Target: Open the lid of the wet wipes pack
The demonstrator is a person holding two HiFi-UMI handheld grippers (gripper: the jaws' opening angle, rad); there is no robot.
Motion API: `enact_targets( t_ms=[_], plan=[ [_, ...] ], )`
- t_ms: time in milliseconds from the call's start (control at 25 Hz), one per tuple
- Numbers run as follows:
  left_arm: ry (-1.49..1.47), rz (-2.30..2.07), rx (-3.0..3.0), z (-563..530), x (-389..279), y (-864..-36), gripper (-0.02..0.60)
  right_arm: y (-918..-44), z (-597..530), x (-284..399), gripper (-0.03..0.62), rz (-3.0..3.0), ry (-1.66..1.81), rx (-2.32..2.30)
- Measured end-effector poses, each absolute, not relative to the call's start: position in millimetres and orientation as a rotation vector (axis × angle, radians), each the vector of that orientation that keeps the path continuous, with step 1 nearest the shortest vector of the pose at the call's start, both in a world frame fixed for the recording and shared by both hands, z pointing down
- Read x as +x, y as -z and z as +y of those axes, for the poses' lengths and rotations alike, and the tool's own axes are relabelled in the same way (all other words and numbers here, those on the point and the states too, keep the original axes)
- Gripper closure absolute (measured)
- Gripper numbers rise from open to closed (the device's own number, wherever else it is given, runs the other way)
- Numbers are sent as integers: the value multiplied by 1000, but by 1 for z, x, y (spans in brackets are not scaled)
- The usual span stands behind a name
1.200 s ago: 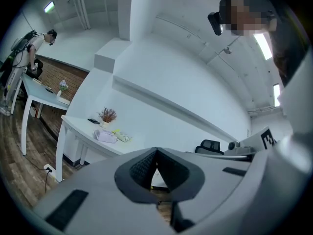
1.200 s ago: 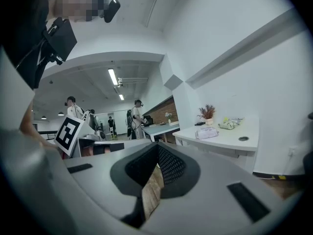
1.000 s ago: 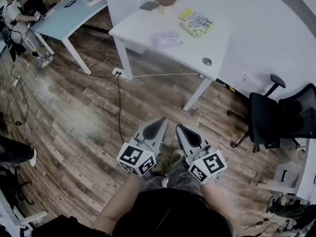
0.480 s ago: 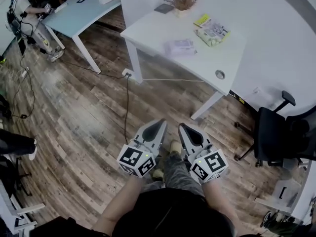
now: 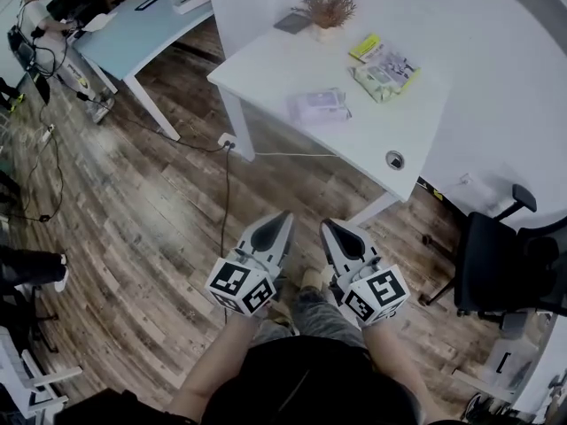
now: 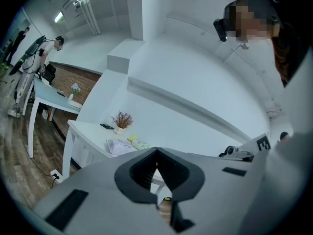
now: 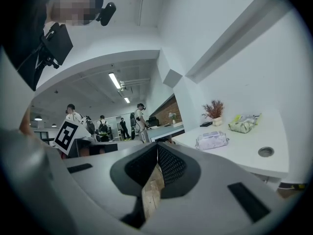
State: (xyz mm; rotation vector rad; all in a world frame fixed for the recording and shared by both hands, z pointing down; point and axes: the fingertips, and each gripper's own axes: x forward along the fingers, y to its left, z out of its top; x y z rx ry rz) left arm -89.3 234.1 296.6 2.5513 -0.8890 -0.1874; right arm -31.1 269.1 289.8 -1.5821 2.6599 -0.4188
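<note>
Left gripper (image 5: pixel 283 218): jaws pressed together with nothing between them; held level and aimed at the table, well apart from it
Right gripper (image 5: pixel 325 227): jaws likewise closed and empty; carried just beside the left one
Why held so: probably a carrying pose; nothing is within reach to grasp
Wet wipes pack (image 5: pixel 317 106): one pale pack lying flat near the tabletop edge that faces the person, about midway along it; probably put there for an easy reach; lid too small to judge
Table (image 5: pixel 279 60): one white table
Other things on it: one greenish pack (image 5: pixel 385 69) toward the far edge; one yellow packet (image 5: pixel 364 47) just beside it; one dried plant (image 5: pixel 326 7) and one dark flat item (image 5: pixel 292 23) at the far corner
Task progress: apparently not begun
</note>
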Motion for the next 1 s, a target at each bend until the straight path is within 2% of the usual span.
enact_targets(
  t_ms=[1000],
  plan=[
    [167, -952, 2533, 156, -7, -311, 569, -304, 186, 56, 574, 2687, 447, -1505]
  ],
)
